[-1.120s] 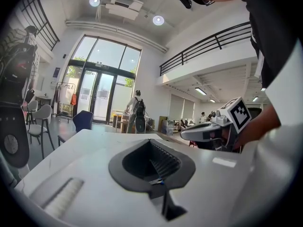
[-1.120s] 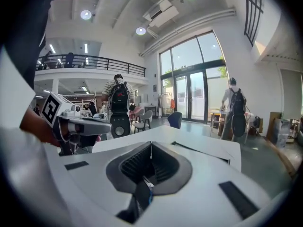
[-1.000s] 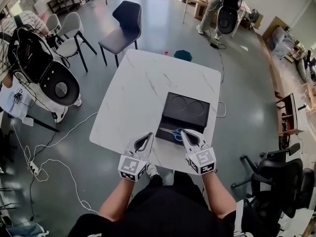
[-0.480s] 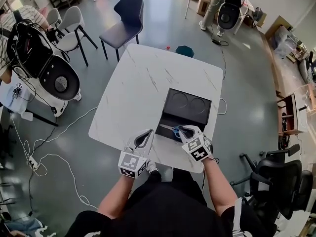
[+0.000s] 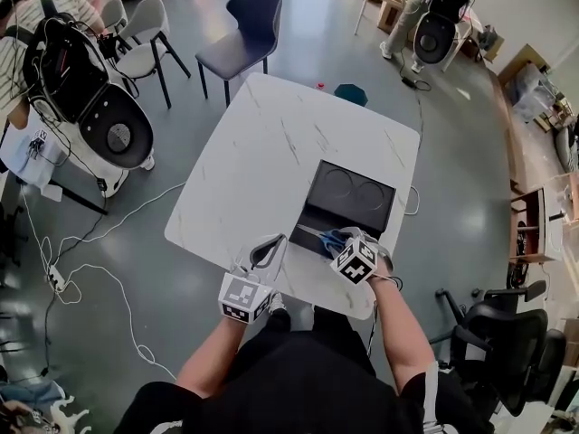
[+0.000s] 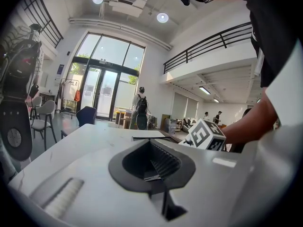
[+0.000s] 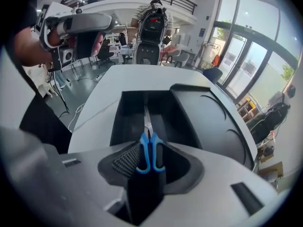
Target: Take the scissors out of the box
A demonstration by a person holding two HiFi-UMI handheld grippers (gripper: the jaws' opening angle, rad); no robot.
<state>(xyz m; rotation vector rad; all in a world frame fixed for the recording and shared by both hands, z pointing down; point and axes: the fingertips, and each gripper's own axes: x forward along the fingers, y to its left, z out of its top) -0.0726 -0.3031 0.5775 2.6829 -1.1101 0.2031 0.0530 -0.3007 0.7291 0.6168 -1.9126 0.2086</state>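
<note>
A person in black is standing at the near edge of a white table [image 5: 271, 156], holding a gripper in each hand.

On the left, the left gripper [image 5: 270, 248] is sitting at the table's near edge, just beside the box and apart from it. It is pointing roughly level across the tabletop. Its jaws are standing apart, with nothing between them.

Right of centre, a black box [image 5: 364, 208] is lying open on the table, reaching toward the near edge. Its farther part is showing two round outlines. Its nearer part is a long, narrow compartment.

The scissors [image 7: 150, 151] are lying in that near compartment. Their blue handles are facing the right gripper and their blades are pointing away from it along the compartment.

On the right, the right gripper [image 5: 344, 244] is tilting steeply down into the box's near end. Its jaws have just been opening and are now standing wide, with the blue handles between them. The pads are not pressing on the handles. The marker cube on this gripper is facing up toward the head camera.
</note>
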